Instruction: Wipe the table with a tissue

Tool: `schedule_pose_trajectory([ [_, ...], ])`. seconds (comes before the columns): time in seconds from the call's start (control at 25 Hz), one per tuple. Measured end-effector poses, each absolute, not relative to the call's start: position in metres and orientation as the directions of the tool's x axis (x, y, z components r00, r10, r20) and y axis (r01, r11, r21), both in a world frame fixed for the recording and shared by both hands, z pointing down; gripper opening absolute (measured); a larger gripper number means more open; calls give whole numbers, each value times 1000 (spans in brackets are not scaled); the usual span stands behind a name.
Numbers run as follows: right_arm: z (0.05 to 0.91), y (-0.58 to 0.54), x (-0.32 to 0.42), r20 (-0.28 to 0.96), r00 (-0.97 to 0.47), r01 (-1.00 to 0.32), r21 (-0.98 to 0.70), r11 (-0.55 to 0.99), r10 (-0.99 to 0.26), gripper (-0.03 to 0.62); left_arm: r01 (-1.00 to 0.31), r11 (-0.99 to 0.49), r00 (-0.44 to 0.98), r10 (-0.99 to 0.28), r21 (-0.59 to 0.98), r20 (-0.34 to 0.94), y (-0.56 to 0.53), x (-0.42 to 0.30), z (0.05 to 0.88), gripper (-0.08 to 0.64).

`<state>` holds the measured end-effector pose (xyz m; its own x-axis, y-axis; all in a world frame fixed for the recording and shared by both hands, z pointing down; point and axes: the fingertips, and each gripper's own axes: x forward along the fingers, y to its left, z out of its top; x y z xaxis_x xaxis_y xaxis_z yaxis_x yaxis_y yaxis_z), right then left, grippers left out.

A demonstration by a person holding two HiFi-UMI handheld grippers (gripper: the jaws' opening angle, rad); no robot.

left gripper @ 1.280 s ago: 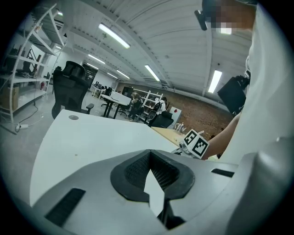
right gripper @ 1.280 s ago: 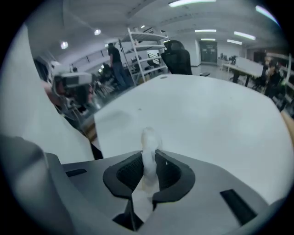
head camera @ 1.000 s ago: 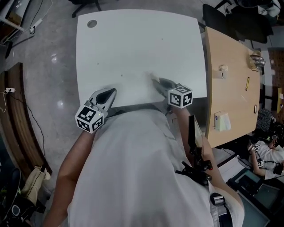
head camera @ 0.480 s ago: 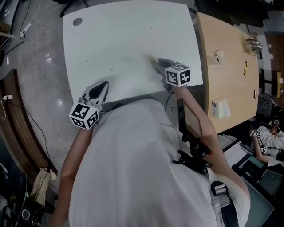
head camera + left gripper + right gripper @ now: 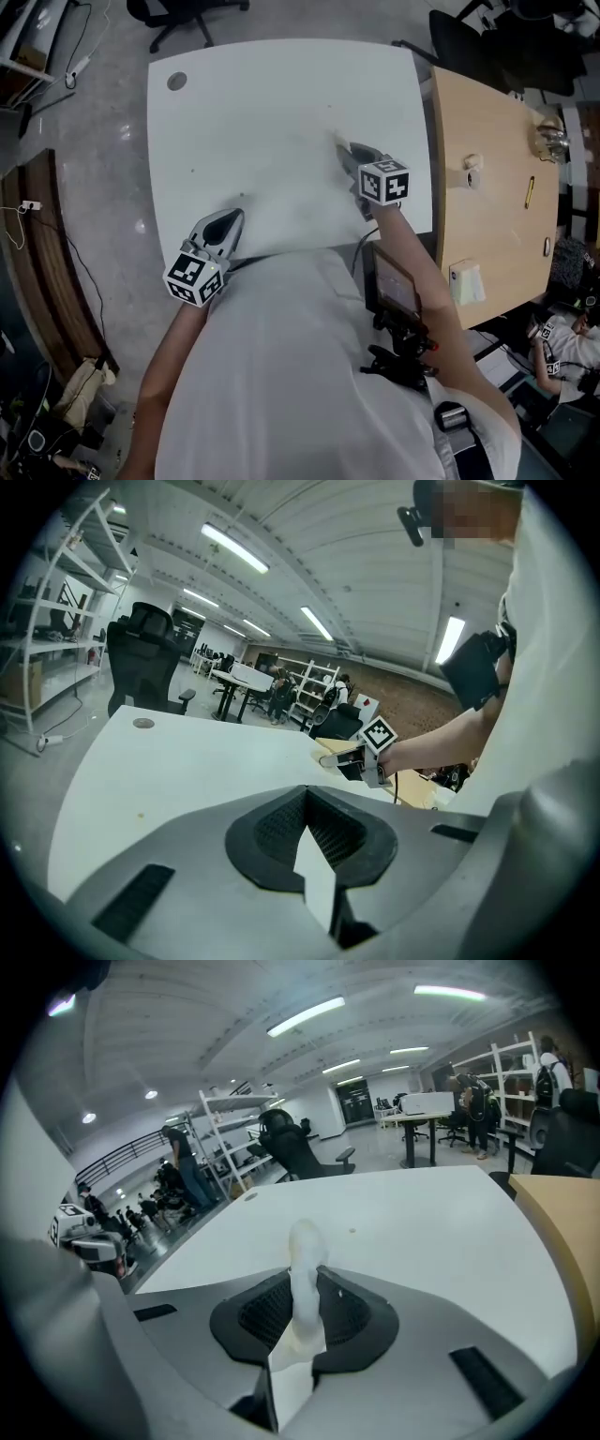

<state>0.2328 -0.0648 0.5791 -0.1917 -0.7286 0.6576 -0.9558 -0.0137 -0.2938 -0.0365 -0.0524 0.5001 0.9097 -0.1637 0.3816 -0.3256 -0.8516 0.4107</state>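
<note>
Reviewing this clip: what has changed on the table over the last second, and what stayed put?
The right tool, shut on the tissue, slid across the white table, away from the person and farther in from the near edge. Nothing was taken hold of or let go. The left tool stayed by the near edge, empty.

Bright ceiling strip lights point(image 5: 234, 547), soft shadows, fisheye bending, dark corners

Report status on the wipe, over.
Left gripper shut, empty, at near edge. Right gripper shut on tissue over white table. No obstacle ahead.
</note>
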Motion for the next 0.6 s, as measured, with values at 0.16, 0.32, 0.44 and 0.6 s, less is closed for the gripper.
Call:
schedule_pose_trajectory([
  [0.16,587,-82,258,664,-145,-959,-278,-62,-734,63,-341,-846,901,-171,409,398,-58,-29,500,5],
  [0.32,599,-96,285,696,-108,-978,-205,-51,-709,63,-364,-832,894,-186,419,409,-55,-22,502,6],
  [0.44,601,-116,303,703,-87,-988,-150,-28,-706,63,-380,-824,885,-192,421,423,-54,-20,504,6],
  [0.6,609,-142,316,726,-84,-996,-84,34,-683,63,-390,-820,877,-192,419,440,-53,-17,505,5],
])
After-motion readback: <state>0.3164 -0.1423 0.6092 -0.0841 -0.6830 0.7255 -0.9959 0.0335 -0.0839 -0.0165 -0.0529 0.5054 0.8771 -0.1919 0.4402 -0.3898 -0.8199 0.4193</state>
